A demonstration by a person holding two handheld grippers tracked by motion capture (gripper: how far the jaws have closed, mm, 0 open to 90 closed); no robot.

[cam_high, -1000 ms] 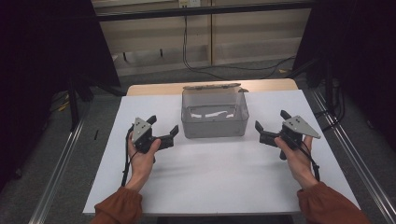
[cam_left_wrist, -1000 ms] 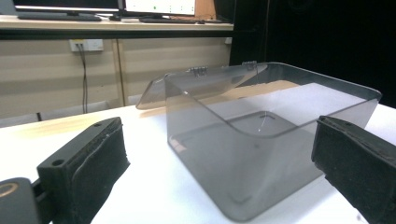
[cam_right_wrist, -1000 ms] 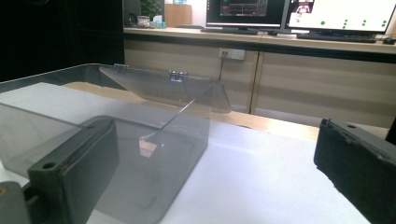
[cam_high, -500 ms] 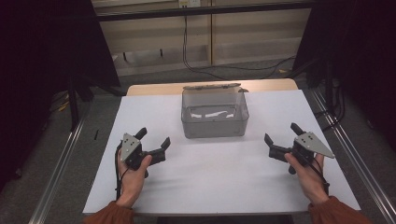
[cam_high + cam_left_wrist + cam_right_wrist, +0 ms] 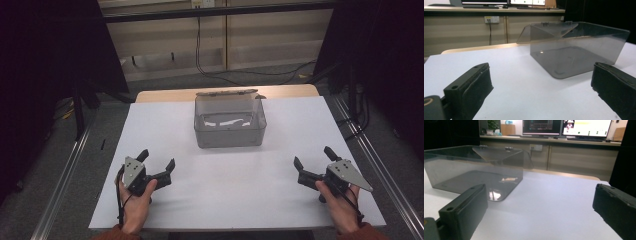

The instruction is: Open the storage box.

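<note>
**Both grippers spread wide, box untouched at centre**

Down at the lower left of the high view, the left gripper (image 5: 159, 166) sits in the person's left hand (image 5: 134, 200), low over the white table (image 5: 225, 200), its jaws spread apart with nothing between them. At the lower right, the right gripper (image 5: 312, 161) is held the same way in the right hand (image 5: 342, 212), jaws likewise wide and empty. The clear plastic box (image 5: 229, 130) stands just above the middle of the frame, toward the table's far edge, well apart from both grippers, its hinged lid tipped up and back. In the left gripper view the box (image 5: 574, 47) fills the upper right; in the right gripper view it (image 5: 474, 167) lies at the upper left.
</note>
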